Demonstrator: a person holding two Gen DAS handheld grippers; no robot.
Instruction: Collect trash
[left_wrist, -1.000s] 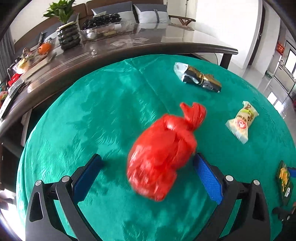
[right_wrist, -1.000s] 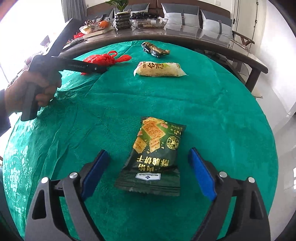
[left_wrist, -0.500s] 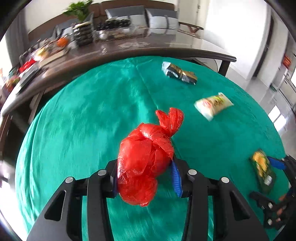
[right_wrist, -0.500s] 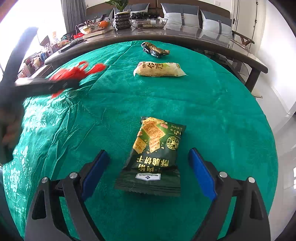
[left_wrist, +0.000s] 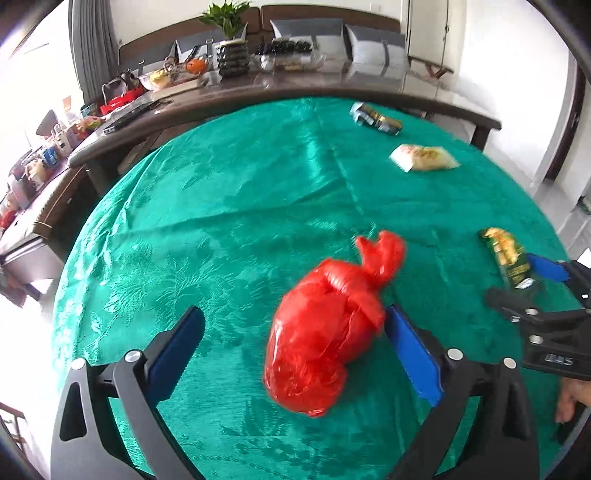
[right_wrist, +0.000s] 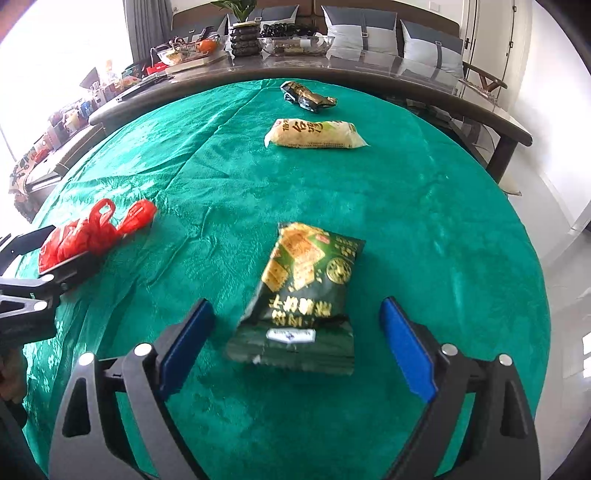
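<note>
Centrally, between my left gripper's (left_wrist: 295, 354) 2 blue pads, lies the red knotted bag (left_wrist: 325, 332), its knot pointing away from me. My left jaws are opening, already spread wide: the bag's side lies against or just beside the right-hand pad (left_wrist: 413, 354), while the left-hand pad stands well clear, so nothing is clamped. The bag rests on the green tablecloth (left_wrist: 221, 221).

Between my right gripper's (right_wrist: 295, 347) 2 pads lies the dark green cracker packet (right_wrist: 306, 295), flat on the cloth, its near end level with the pad tips. My right jaws are opening too, with a clear gap on both sides of the packet; neither pad touches it.

Beyond the packet, straight ahead of my right jaws, lies the pale yellow snack packet (right_wrist: 314, 134), and farther still the crumpled dark foil wrapper (right_wrist: 306, 96), near the cloth's far edge. From the right wrist view, the red bag and my left gripper sit far off to the left of my right jaws. From the left wrist view, my right gripper and the cracker packet sit off to the right.

Past the cloth stands a dark wooden table (right_wrist: 369, 70) carrying a potted plant (right_wrist: 242, 26) and dishes.
</note>
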